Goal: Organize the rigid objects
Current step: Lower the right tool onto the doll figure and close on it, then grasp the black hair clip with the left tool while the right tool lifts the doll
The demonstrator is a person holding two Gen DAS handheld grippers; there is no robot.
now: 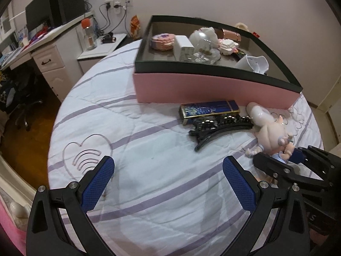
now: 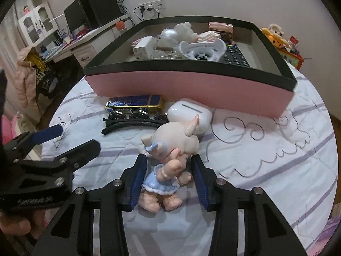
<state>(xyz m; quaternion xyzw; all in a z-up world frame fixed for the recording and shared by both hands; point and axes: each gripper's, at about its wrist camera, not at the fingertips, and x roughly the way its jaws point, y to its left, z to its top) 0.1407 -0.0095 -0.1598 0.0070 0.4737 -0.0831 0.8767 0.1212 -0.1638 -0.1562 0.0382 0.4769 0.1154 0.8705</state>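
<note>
The white earbud case (image 2: 189,113) sits half hidden behind the pig figurine (image 2: 170,155). The calculator (image 2: 234,56) (in the pink box (image 2: 191,89)) is partly covered by a white holder (image 2: 202,50). Whether the blue pads (image 2: 139,181) touch the figurine is unclear.

bedspread (image 1: 149,149) open left, box (image 1: 213,89) blocking ahead

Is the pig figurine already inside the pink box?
No. The pig figurine lies on the bedspread in front of the pink box, between the fingers of the right gripper.
</note>
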